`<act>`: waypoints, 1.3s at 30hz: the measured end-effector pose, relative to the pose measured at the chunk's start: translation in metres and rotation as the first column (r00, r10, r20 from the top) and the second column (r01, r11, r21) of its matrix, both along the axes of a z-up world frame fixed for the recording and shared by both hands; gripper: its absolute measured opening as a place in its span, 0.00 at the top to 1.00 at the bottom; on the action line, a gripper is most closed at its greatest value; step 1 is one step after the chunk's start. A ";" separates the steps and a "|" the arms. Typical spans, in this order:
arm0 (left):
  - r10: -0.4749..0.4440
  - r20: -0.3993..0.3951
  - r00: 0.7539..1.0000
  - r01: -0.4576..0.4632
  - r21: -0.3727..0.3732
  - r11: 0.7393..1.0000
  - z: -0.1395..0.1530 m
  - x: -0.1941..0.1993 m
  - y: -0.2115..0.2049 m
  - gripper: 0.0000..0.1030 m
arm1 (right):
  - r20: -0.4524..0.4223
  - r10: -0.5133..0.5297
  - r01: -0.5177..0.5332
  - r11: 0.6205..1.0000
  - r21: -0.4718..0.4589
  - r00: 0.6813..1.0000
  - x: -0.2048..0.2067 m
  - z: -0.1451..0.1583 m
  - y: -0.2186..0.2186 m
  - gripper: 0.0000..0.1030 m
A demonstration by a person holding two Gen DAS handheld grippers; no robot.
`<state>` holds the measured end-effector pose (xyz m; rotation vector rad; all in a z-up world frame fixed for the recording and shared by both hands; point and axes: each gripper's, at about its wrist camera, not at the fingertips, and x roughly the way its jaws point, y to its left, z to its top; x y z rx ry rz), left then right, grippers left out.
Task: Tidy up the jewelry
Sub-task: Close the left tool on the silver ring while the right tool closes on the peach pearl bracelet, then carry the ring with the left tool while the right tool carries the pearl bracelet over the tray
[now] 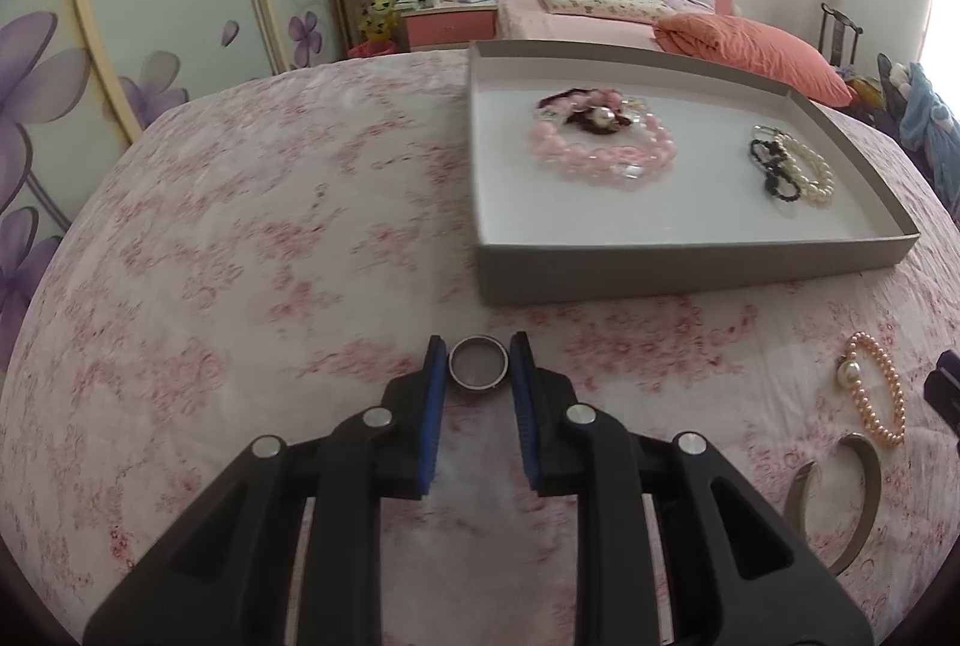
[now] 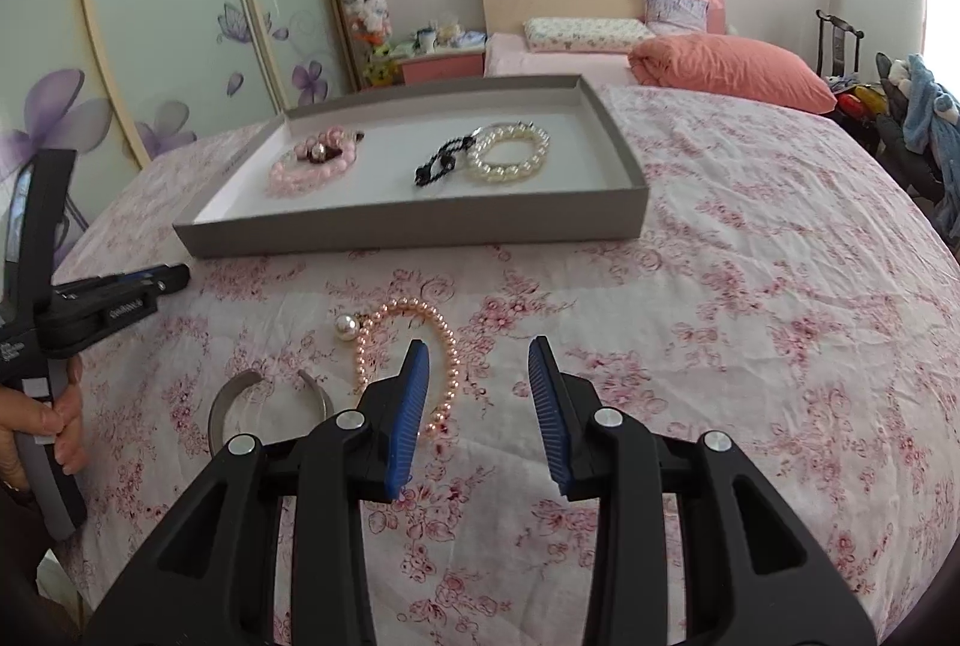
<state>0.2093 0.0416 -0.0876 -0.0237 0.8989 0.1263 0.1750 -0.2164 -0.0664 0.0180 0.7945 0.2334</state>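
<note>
Left hand-held gripper [image 1: 479, 364]: clenched on one metal ring [image 1: 479, 361], pads pressing its two sides. The ring sits just short of the tray's near wall; whether it is clear of the bedspread [image 1: 240, 238] cannot be told.

Right hand-held gripper [image 2: 479, 364]: released, jaws apart, nothing between them. It hovers over the bedspread, its left finger overlapping the peach bracelet [image 2: 408, 346] in view.

Step in hand, as judged: the ring is gripped and due for transfer to the tray [image 1: 660, 265]. The next move calls for carrying the ring forward over the near wall, then setting it on bare tray floor; the near left area looks free. The ring is small and smooth, so the grip needs to stay firm until it is above the floor.

Count, outside the tray, on the bedspread:
- peach bracelet, one, with a large pearl [image 2: 346, 327] just beside it
- metal cuff [image 2: 270, 406], one, open-ended, near the peach bracelet

Count, inside the tray:
- pink bracelet [image 1: 600, 148], one, with a dark piece on top, kind unclear
- white bracelet [image 1: 810, 172], one
- black strand [image 1: 774, 169], one, touching the white bracelet

Tray: one, grey, shallow, resting on the bed.
</note>
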 end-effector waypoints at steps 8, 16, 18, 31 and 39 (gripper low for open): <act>0.008 -0.002 1.000 -0.008 0.012 1.000 0.001 -0.002 0.000 0.78 | -0.063 0.021 -0.024 0.999 -0.043 0.998 0.012 -0.010 0.012 0.76; 0.008 -0.003 1.000 -0.008 0.013 1.000 0.001 -0.002 0.000 0.78 | -0.082 0.029 -0.038 0.992 -0.117 0.996 0.013 -0.014 0.019 0.91; 0.008 -0.002 1.000 -0.008 0.013 1.000 0.001 -0.002 0.000 0.78 | -0.079 0.009 -0.019 0.991 -0.129 0.997 0.013 -0.014 0.016 0.93; 0.008 -0.002 1.000 -0.008 0.012 1.000 0.001 -0.002 0.000 0.78 | -0.088 -0.120 0.112 0.990 -0.088 0.989 0.029 -0.014 -0.022 0.93; 0.008 -0.002 1.000 -0.008 0.013 1.000 0.001 -0.002 0.001 0.78 | -0.088 -0.119 0.112 0.990 -0.085 0.989 0.028 -0.014 -0.021 0.93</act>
